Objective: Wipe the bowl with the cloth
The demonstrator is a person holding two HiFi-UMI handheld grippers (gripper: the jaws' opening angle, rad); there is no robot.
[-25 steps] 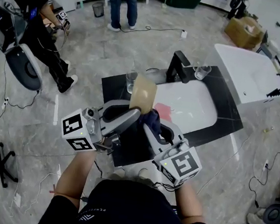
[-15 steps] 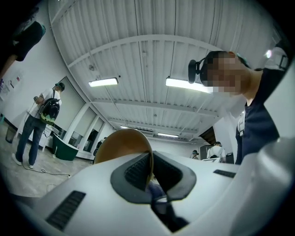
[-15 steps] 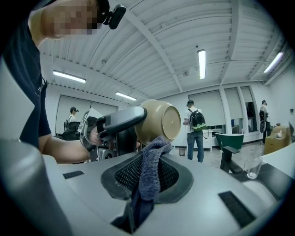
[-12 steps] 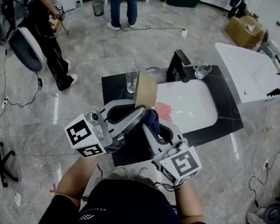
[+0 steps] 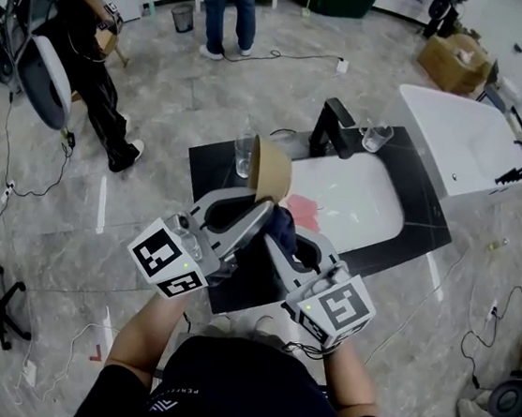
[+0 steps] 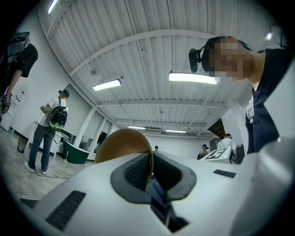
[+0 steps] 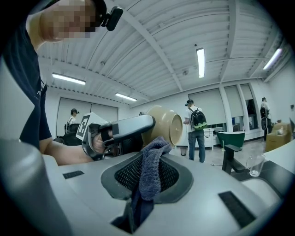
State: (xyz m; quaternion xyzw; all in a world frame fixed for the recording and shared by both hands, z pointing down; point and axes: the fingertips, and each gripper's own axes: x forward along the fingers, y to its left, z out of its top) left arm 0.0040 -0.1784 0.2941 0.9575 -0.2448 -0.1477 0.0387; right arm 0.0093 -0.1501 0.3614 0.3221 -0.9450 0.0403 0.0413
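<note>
Left gripper pinches bowl rim; right gripper clamps cloth. Bowl at 12 o'clock, just beyond cloth.

1. This is a large test lab or studio hall, not a home: a black desk with a sink stands alone on the open grey floor.
2. Loose cables, a cardboard box and a white bathtub lie around it.
3. The ribbed ceiling carries strip lights, and other people stand about.
</note>
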